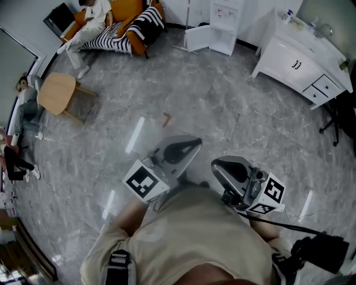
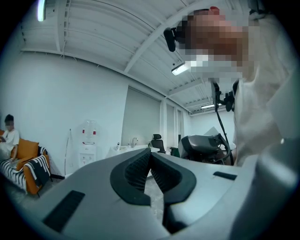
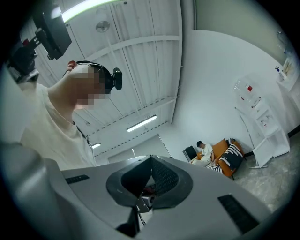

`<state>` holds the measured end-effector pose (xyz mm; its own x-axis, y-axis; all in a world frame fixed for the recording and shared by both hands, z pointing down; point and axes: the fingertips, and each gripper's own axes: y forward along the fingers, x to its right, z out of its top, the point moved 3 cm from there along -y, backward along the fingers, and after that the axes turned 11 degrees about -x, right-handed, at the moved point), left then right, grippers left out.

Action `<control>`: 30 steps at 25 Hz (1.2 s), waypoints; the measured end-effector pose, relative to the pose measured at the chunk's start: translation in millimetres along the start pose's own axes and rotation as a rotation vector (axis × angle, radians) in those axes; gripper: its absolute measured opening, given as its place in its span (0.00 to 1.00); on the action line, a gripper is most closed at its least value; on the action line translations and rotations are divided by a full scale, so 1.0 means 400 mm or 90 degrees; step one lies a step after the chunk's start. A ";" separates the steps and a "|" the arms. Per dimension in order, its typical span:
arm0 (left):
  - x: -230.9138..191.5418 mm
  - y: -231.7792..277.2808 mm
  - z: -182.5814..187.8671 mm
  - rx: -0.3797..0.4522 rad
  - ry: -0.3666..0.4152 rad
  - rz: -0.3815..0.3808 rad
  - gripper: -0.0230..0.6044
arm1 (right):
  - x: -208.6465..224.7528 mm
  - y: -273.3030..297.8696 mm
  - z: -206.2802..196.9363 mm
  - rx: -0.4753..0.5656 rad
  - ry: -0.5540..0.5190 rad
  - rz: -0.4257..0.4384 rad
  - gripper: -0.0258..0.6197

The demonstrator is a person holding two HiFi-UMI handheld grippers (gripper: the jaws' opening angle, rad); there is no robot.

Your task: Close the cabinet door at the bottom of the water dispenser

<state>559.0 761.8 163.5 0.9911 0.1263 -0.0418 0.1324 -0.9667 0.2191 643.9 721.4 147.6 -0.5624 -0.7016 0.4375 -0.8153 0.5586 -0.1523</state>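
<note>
Grey marble-look floor (image 1: 233, 111), big open room, orange sofa (image 1: 123, 10) way off left of the fingertips. The water dispenser (image 1: 225, 25) stood far ahead of both sets of fingers, its top cut off by the frame and its cabinet door (image 1: 197, 39) swung open to its left. Left gripper (image 1: 196, 143) and right gripper (image 1: 214, 165) both had fingers pressed together on nothing, and the person's shirt (image 1: 189, 234) hid the hands

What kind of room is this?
Probably a mock living space in a large hall: white water dispenser, orange sofa and white sink cabinet along the walls, wide grey tiled floor.
</note>
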 end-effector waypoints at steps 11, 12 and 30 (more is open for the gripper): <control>-0.414 -0.076 0.022 0.024 -0.030 -0.009 0.03 | 0.256 0.360 0.068 -0.011 0.027 -0.026 0.07; -0.451 -0.084 0.025 0.027 -0.025 -0.011 0.03 | 0.274 0.396 0.072 -0.013 0.027 -0.026 0.07; -0.802 0.210 0.066 -0.031 -0.026 -0.101 0.03 | 0.715 0.454 0.241 0.036 0.084 -0.112 0.07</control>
<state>251.8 634.4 169.6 0.9564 0.2666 -0.1194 0.2889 -0.9233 0.2530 321.9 579.4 159.7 -0.3907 -0.7200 0.5736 -0.9080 0.4040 -0.1113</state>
